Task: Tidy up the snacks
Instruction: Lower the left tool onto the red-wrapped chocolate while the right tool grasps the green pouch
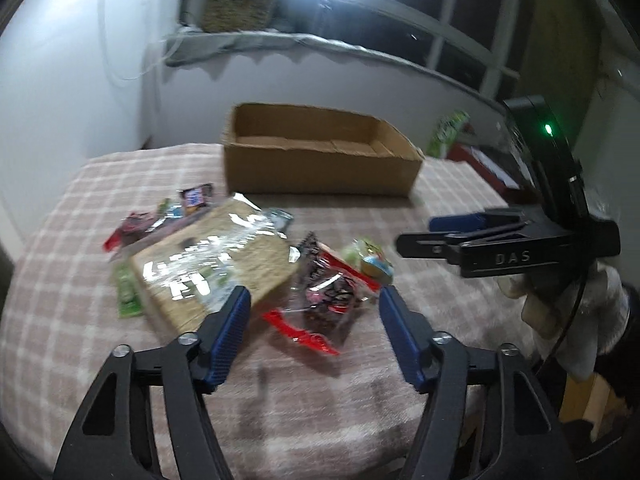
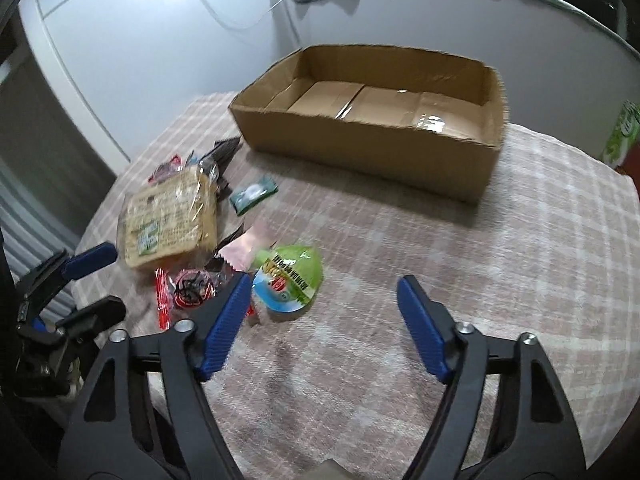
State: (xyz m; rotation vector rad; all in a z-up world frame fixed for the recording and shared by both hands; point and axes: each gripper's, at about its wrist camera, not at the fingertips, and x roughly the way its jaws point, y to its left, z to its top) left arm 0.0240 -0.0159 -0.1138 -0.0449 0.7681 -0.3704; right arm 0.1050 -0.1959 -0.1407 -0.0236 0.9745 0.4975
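Snacks scattered on the checked worktop (image 2: pixel 460 264), none in the box (image 2: pixel 372 148). Red-edged packet (image 1: pixel 324 300) lying just ahead of and between the left gripper's (image 1: pixel 314 306) fingers (image 1: pixel 236 320), not touched by either. Cracker pack (image 1: pixel 208 268) under and ahead of the left-hand finger, with smaller wrappers (image 1: pixel 192 198) beyond it. Green cup (image 2: pixel 288 280) just beside the tip of the right gripper's (image 2: pixel 326 294) left-hand finger (image 2: pixel 228 320), contact too blurred to tell; bare cloth between those fingers. Teal sachet (image 2: pixel 254 194) farther ahead, between cup and box. Both pairs of fingers spread, pinching nothing. Right gripper seen from the left wrist view off to the right of the left fingers, above the cloth, a gloved hand (image 1: pixel 568 300) behind it. Open, empty cardboard box well ahead of both pairs of fingers, at the worktop's far side.
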